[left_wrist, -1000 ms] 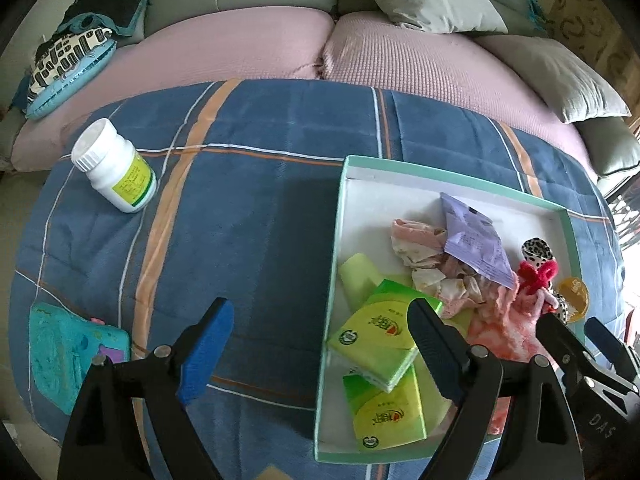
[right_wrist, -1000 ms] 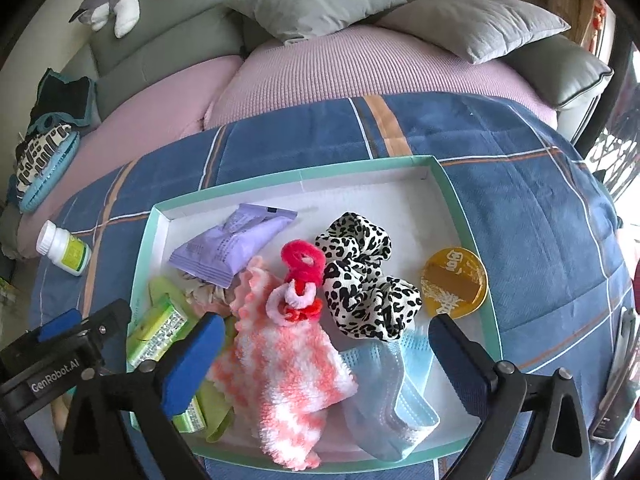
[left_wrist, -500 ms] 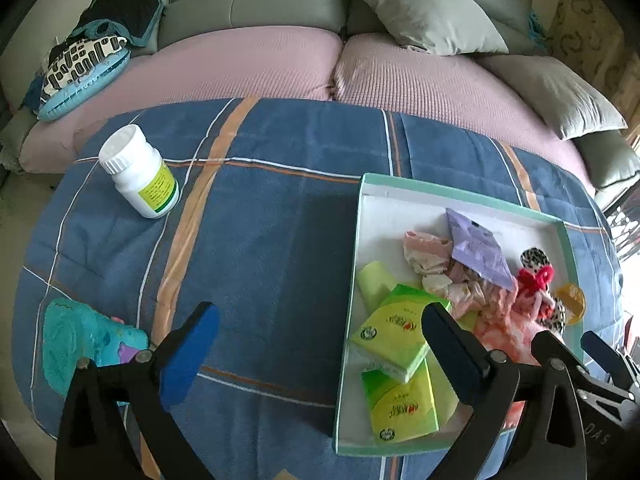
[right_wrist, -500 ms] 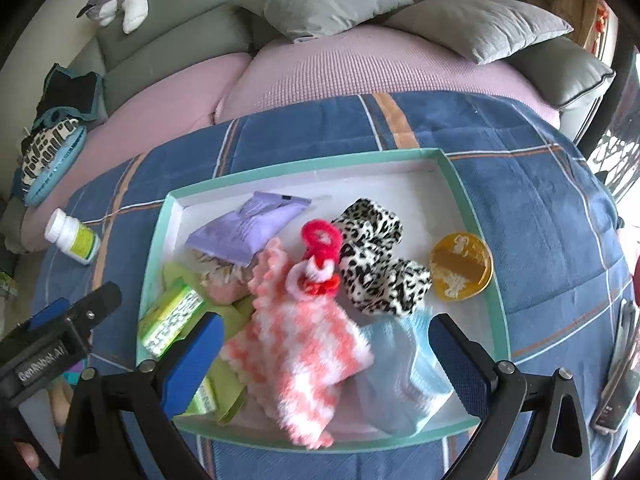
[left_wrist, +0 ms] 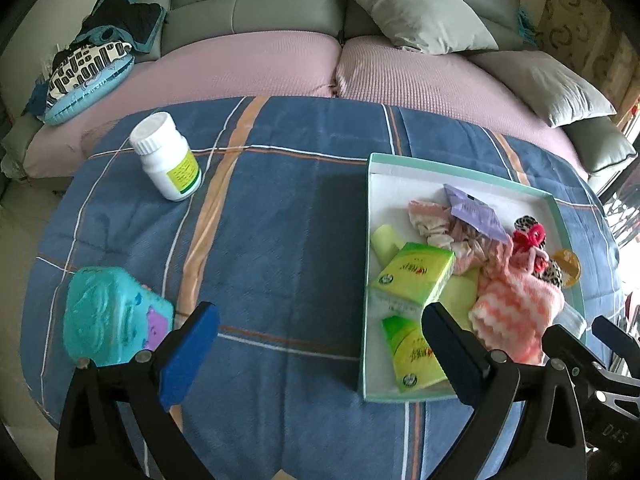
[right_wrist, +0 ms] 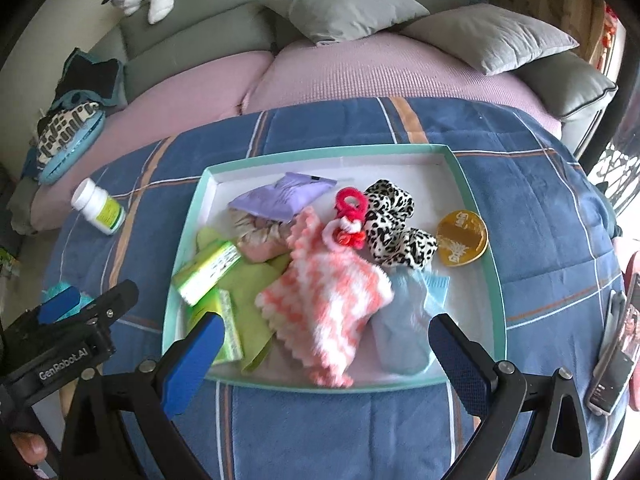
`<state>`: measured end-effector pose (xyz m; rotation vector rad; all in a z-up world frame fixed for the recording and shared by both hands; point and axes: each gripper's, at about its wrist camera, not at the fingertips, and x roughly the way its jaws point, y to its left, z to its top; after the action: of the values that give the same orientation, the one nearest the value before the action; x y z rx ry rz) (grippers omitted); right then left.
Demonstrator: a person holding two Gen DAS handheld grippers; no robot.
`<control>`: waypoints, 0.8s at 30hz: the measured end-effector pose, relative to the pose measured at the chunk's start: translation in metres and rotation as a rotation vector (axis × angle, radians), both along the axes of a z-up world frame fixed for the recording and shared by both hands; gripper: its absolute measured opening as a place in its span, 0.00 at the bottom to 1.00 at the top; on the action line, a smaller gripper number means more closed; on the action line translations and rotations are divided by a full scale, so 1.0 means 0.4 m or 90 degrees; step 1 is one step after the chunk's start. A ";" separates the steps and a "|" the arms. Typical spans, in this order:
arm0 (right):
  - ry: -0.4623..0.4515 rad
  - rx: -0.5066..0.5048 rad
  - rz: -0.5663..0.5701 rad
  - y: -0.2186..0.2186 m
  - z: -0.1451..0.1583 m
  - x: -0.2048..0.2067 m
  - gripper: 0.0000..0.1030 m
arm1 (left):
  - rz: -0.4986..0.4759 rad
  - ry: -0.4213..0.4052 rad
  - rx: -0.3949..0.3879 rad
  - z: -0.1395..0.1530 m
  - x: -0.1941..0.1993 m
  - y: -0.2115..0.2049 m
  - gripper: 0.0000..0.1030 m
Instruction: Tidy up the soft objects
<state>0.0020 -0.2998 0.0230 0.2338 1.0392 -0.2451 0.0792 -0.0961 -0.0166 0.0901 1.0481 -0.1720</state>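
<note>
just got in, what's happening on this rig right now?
A person is holding two grippers over a blue blanket, sorting soft items. Both the left gripper and right gripper are open and empty. The tray already holds a pink-white cloth, leopard scrunchie, tissue packs and a face mask. A pill bottle and teal toy lie outside it.

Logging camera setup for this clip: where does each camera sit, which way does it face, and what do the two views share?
Left wrist: on the left gripper, angled down at the blue blanket; its own open fingers and part of the right gripper show.
Right wrist: on the right gripper, angled down over the tray; its open fingers, the left gripper and a fingertip show.
Shared: tray, white bottle, pink-white cloth, sofa.
</note>
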 end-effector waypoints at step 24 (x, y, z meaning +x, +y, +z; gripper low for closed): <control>-0.018 -0.034 0.028 0.083 0.015 -0.119 1.00 | -0.038 -0.042 0.016 0.021 -0.151 0.048 0.98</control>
<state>-0.0458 -0.2665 0.0292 0.1656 1.0076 -0.2285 0.0188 -0.0770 -0.0082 0.1488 0.9825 -0.2086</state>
